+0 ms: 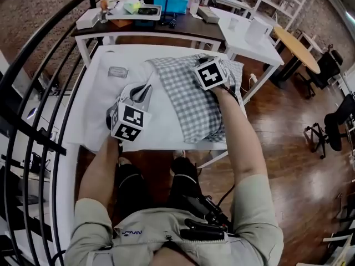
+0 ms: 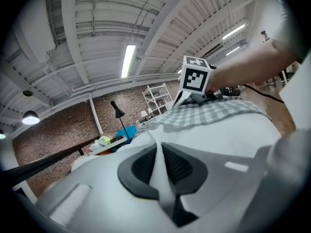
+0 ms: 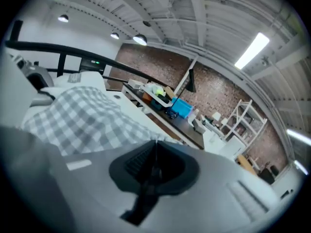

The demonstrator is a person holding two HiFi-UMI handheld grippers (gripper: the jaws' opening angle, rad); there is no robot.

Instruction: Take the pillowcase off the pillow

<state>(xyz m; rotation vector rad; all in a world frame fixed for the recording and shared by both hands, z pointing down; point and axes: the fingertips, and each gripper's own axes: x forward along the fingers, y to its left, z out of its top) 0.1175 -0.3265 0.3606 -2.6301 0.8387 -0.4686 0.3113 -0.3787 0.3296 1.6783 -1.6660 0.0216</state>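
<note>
A white pillow (image 1: 119,85) lies on the left part of the white table (image 1: 91,134). The grey checked pillowcase (image 1: 191,101) covers its right part. My left gripper (image 1: 147,87) is shut on a fold of the white pillow fabric (image 2: 233,140); in the left gripper view the fold stands pinched between the pads (image 2: 180,166). My right gripper (image 1: 202,60) sits at the far edge of the pillowcase and is shut on it. In the right gripper view the checked cloth (image 3: 82,113) runs up into the shut right gripper (image 3: 154,152).
Behind the table stands a dark desk (image 1: 199,32) with a blue bin (image 1: 171,0) and a white tray (image 1: 133,13). White tables (image 1: 249,43) and a round wooden table (image 1: 297,46) are at the far right. A black railing (image 1: 50,54) runs along the left.
</note>
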